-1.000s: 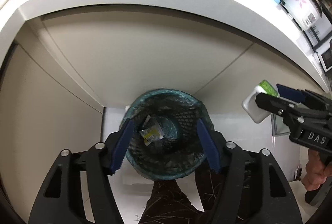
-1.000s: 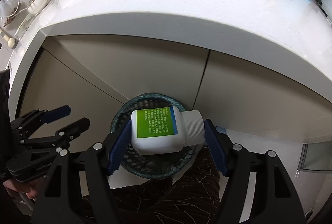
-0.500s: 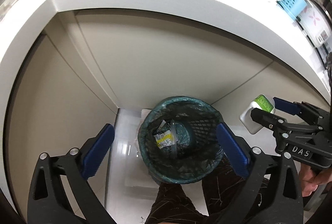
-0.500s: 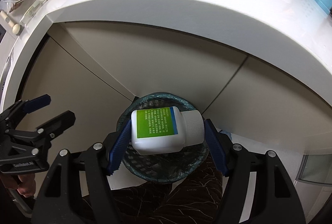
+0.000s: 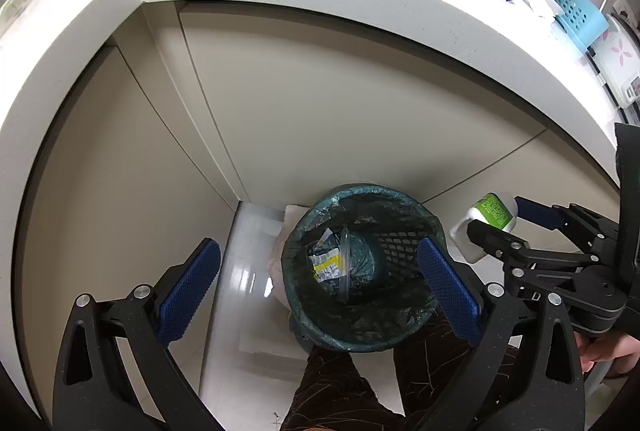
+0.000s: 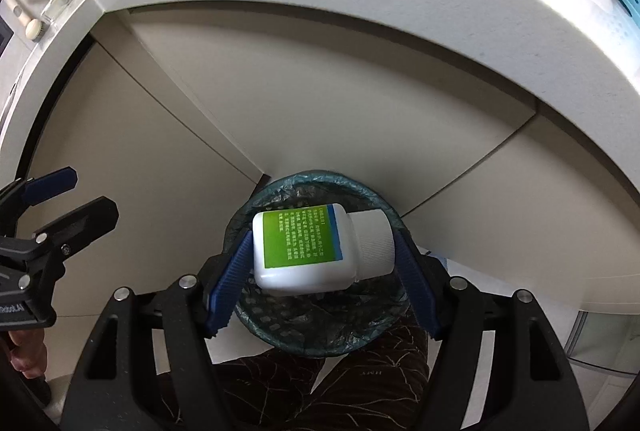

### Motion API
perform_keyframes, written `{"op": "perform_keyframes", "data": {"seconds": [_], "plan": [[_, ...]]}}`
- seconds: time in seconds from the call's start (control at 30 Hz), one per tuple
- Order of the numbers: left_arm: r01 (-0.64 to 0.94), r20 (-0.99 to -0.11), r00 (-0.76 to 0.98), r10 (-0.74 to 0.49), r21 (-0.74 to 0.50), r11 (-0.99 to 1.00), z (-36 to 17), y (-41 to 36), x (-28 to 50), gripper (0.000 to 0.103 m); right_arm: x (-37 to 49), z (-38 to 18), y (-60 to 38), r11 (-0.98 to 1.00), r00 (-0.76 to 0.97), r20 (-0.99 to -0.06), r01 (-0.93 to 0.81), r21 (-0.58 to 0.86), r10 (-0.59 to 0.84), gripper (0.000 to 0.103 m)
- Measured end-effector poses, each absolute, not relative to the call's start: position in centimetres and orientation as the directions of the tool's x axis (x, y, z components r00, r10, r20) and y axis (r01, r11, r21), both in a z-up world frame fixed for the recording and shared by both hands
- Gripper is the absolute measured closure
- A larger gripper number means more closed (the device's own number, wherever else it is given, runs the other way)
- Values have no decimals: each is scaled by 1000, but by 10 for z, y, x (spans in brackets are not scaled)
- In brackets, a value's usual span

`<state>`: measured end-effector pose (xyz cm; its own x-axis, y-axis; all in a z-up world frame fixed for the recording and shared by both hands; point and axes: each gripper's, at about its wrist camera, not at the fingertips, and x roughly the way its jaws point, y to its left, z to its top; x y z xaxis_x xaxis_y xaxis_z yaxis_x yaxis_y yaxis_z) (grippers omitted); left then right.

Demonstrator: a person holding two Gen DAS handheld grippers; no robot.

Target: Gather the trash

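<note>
While the left tongs (image 5: 318, 277) gape empty, the right tongs (image 6: 322, 251) clamp a white bottle (image 6: 316, 249) above the bin (image 5: 360, 267).

Left claw (image 5: 318, 277): blue-padded fingers (image 5: 188, 279) spread wide, nothing between them, pointed downward. Right claw (image 6: 322, 255): fingers (image 6: 230, 277) closed on the two ends of a white bottle (image 6: 304, 251), held sideways, cap to the right. Right claw at the right of the left wrist view, level with the left claw, bare hand (image 5: 608, 349) on its grip.
</note>
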<state>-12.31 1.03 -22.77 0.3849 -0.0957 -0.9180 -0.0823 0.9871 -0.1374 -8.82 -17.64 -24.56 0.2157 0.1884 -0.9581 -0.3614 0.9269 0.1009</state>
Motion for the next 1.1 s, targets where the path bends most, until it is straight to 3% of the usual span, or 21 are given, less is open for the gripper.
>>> {"op": "perform_keyframes", "data": {"seconds": [0.5,1.1], "plan": [[-71,-926,363,-103,-138,988,-237,6,-118,6,-80,-237,-190,948,259,-954,-311,62,147,10],[-23,-921,377,-95,-112,993,-191,-7,-116,6,-73,-160,-219,964,344,-932,-265,22,116,8]]}}
